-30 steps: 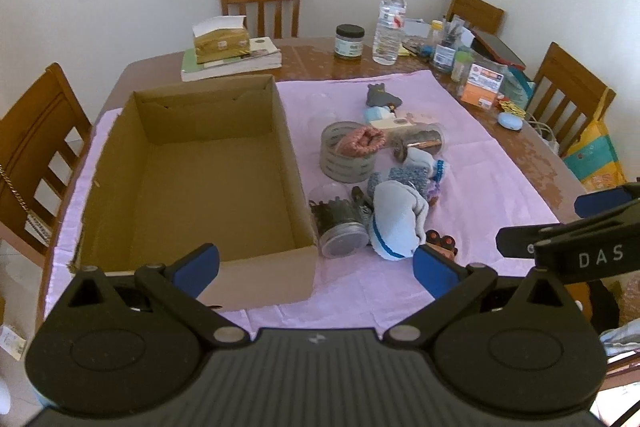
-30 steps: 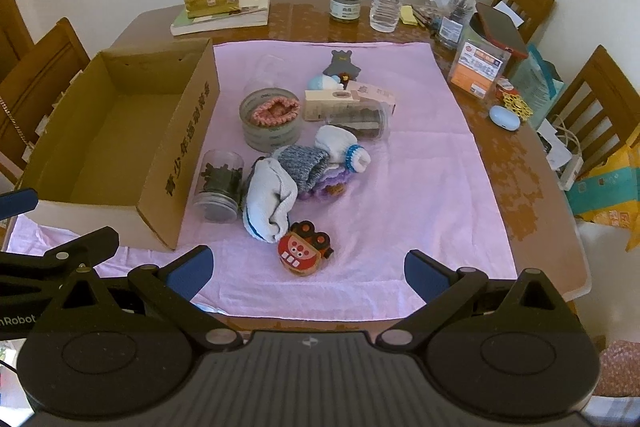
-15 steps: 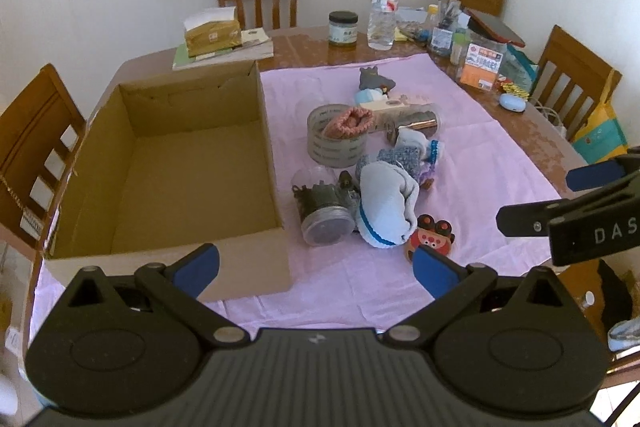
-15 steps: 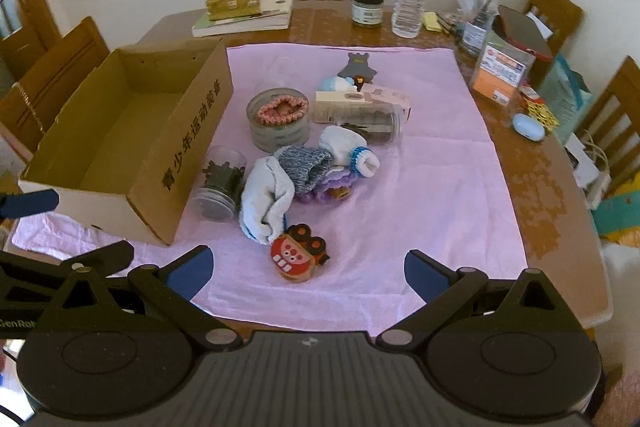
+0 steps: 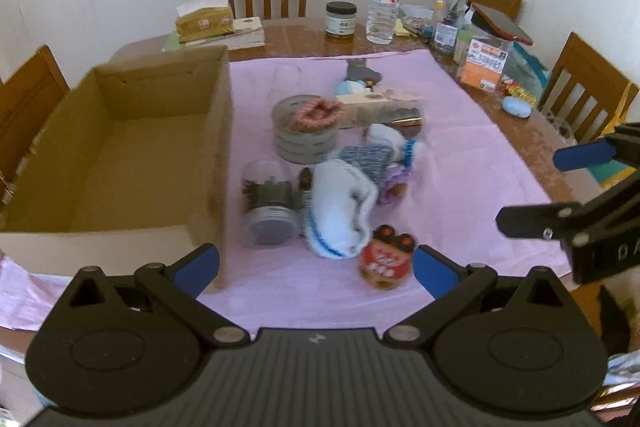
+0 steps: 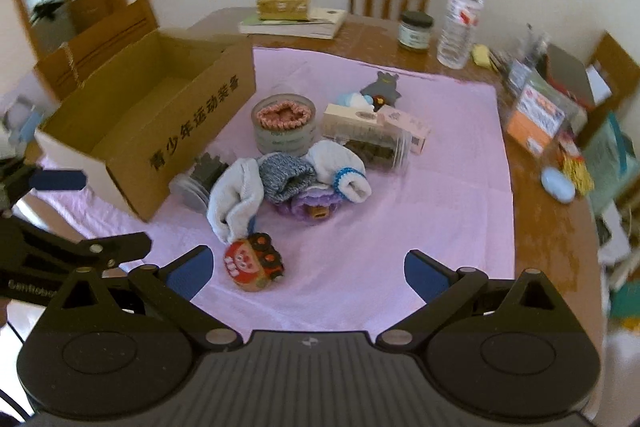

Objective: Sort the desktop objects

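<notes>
Your left gripper (image 5: 316, 263) and right gripper (image 6: 306, 273) hover spread wide, empty, above the pink cloth's (image 6: 440, 227) near edge; the jumbled objects (image 6: 304, 163) lie beyond, right of the cardboard box (image 5: 120, 163).

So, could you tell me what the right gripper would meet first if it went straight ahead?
Probably the purple knitted piece in the pile, though depth is unclear. The right gripper is open, with the round red toy just inside its left finger.
</notes>
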A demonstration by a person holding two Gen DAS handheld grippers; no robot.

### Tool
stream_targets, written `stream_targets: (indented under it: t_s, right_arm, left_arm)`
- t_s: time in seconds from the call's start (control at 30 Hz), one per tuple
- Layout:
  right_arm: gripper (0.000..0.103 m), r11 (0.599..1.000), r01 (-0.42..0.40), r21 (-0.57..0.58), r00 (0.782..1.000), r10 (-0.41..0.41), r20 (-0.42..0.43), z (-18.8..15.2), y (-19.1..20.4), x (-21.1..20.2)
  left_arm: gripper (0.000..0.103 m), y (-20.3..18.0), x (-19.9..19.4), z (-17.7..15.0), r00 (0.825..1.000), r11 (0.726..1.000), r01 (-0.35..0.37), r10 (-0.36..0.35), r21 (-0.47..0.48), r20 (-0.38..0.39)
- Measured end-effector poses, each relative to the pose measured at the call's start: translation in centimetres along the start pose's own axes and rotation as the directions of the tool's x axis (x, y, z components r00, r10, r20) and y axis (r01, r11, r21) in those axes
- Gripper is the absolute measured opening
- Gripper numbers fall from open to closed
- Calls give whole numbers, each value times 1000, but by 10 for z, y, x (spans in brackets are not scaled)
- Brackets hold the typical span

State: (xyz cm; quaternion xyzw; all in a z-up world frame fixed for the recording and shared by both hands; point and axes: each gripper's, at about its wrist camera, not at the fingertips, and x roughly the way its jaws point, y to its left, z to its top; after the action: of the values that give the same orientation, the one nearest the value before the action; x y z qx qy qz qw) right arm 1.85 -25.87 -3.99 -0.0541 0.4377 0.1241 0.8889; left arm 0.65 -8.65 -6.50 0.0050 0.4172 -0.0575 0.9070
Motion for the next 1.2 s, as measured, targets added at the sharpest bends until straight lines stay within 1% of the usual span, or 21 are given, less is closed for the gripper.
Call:
stream_targets:
  t_s: [0.07,0.17,0.23,0.3,0.43,0.53,0.63,0.8,0.9,0.97,1.1,1.13,1.2]
  right_arm:
    - [103,1000,-13,-27,1000,13,-8,-2,-7,3]
    - [103,999,-32,-33,999,32,-12,-6,-20,6]
    - [103,998,-47,-37,999,47,-18,-9,-26,9]
    - [103,998,-57,-34,998,56,-25,-13,-32,13]
    - [103,998,-62,-5,997,61,-46,-23,-42,19]
    - [103,1000,-27,15,997,28,-74,-29,-46,25]
    - [103,999,-3,40,995,7,-103,-36,-52,30]
    - [103,997,15,78,992,-5,-128,-46,-61,36]
    - [103,995,22,95,992,-10,-130,-48,-63,37]
    - [103,995,20,95,992,-8,-126,-48,-63,37]
    - [103,997,29,78,992,-19,-123,-45,-62,39]
    - [103,997,25,75,992,-16,-122,-44,-61,40]
    - [103,997,19,72,993,-10,-119,-42,-61,40]
  left_arm:
    - [103,-7,7,-1,1000,1000,14,-14,-22,-7]
    - [103,-17,17,-4,1000,999,26,-26,-40,1]
    - [103,-25,25,-6,1000,999,24,-24,-26,-13]
    - [103,-32,35,-8,1000,1000,-7,6,-14,-22]
    - [103,-37,57,-14,999,1000,21,-21,0,-46]
    - [102,-41,72,-22,997,999,31,-29,29,-68]
    - [102,-43,83,-26,997,998,43,-39,48,-72]
    - [102,-47,98,-29,992,994,95,-91,48,-90]
    - [100,-48,106,-32,987,991,128,-123,36,-107]
    - [96,-49,106,-32,987,990,135,-131,42,-93]
    - [74,-54,104,-32,989,986,138,-131,94,-70]
    - [71,-55,104,-32,989,985,138,-131,108,-67]
    - [69,-56,104,-32,990,982,135,-128,132,-61]
